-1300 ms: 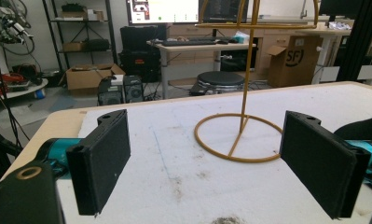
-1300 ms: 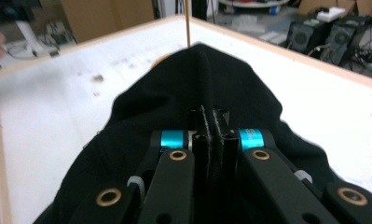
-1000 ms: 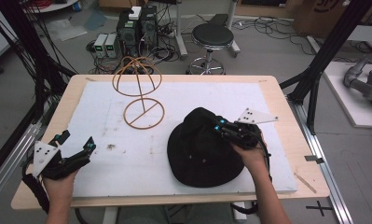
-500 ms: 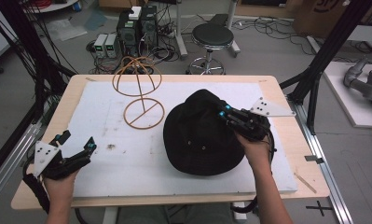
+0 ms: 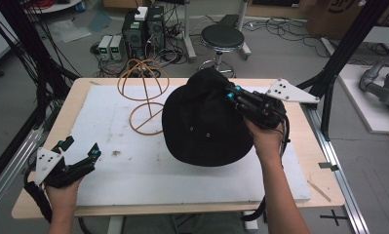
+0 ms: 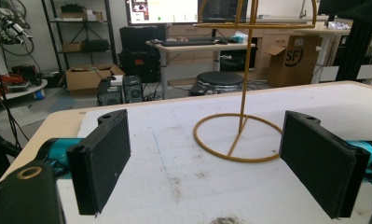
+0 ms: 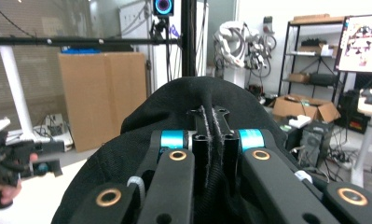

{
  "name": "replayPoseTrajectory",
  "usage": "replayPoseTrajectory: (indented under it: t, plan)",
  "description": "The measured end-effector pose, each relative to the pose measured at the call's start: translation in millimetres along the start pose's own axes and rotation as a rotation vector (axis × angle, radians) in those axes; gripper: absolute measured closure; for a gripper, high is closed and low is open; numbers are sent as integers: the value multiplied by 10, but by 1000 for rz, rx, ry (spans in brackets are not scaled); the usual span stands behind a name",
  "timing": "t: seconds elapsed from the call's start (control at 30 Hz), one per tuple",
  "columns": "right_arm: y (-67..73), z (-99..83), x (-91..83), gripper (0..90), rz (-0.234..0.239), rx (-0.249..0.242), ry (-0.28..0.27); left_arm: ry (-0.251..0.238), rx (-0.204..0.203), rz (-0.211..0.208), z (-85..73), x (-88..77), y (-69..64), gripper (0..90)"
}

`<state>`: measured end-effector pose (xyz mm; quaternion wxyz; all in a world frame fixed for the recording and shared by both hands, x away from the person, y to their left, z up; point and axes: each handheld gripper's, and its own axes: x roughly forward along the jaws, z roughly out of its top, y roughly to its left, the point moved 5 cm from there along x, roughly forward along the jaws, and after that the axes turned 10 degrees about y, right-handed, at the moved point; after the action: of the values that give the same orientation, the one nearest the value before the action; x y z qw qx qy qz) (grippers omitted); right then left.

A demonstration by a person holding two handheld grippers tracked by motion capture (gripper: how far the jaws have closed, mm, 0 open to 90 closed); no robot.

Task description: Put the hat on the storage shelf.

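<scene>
The fingers of the right gripper (image 5: 232,93) are clamped on a fold of the black hat (image 5: 204,119), pinching its fabric between them, as the right gripper view shows close up (image 7: 210,135). The hat hangs from that grip above the middle of the tabletop (image 5: 299,146), nearer its far edge, just beside the orange wire stand (image 5: 144,97). The left gripper (image 5: 80,153) rests near the tabletop's near left corner, its fingers (image 6: 104,163) wide apart with nothing between them.
</scene>
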<state>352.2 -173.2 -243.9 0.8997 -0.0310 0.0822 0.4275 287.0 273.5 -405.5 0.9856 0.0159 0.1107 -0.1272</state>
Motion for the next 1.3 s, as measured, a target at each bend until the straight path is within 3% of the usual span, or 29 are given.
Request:
replayPoseTrajectory:
  t: [0.23, 0.43, 0.8, 0.9, 1.3]
  plan:
    - [34, 299, 46, 886, 11, 3, -59, -1, -4, 3, -4, -11, 16, 167]
    - [38, 516, 131, 887, -8, -5, -96, 1, -7, 5, -16, -18, 39, 166]
    - [42, 750, 379, 888, -14, 11, -168, 1, -11, 7, -24, -38, 64, 167]
    - [26, 757, 419, 888, -11, 23, -165, 1, -14, 8, -26, -41, 75, 166]
    - [105, 931, 683, 887, -15, -9, -157, 3, -11, 10, -43, -77, 86, 166]
